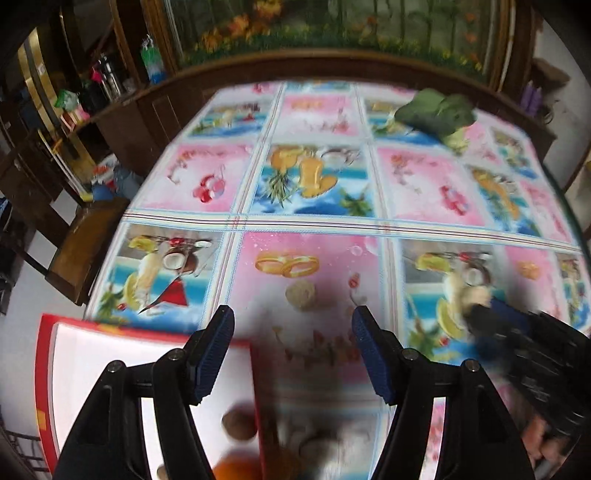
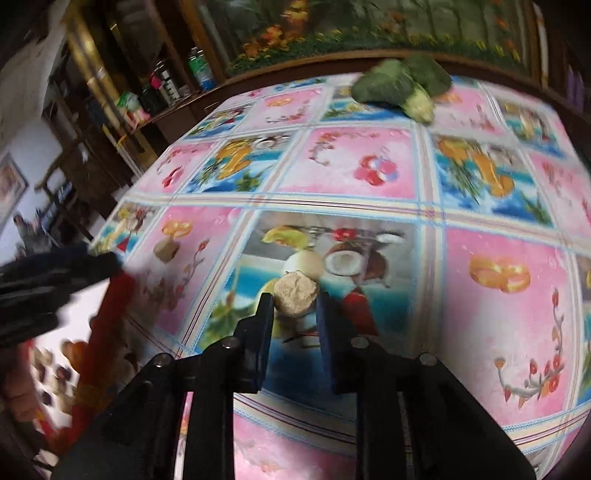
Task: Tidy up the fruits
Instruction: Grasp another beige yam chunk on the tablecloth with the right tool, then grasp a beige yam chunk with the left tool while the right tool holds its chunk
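table: fruit-print cloth (image 1: 314, 221) | behind: dark wooden cabinet (image 1: 122, 118), landscape painting (image 1: 332, 26) | floor: pale (image 1: 22, 332)

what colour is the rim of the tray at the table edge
Red, around a white inside; the tray shows best in the left wrist view.

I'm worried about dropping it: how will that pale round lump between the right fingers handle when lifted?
The pale round lump looks rough and matte, so probably not slippery. Its rounded shape suggests it could roll if released. It seems small between the right gripper fingers, so likely light.
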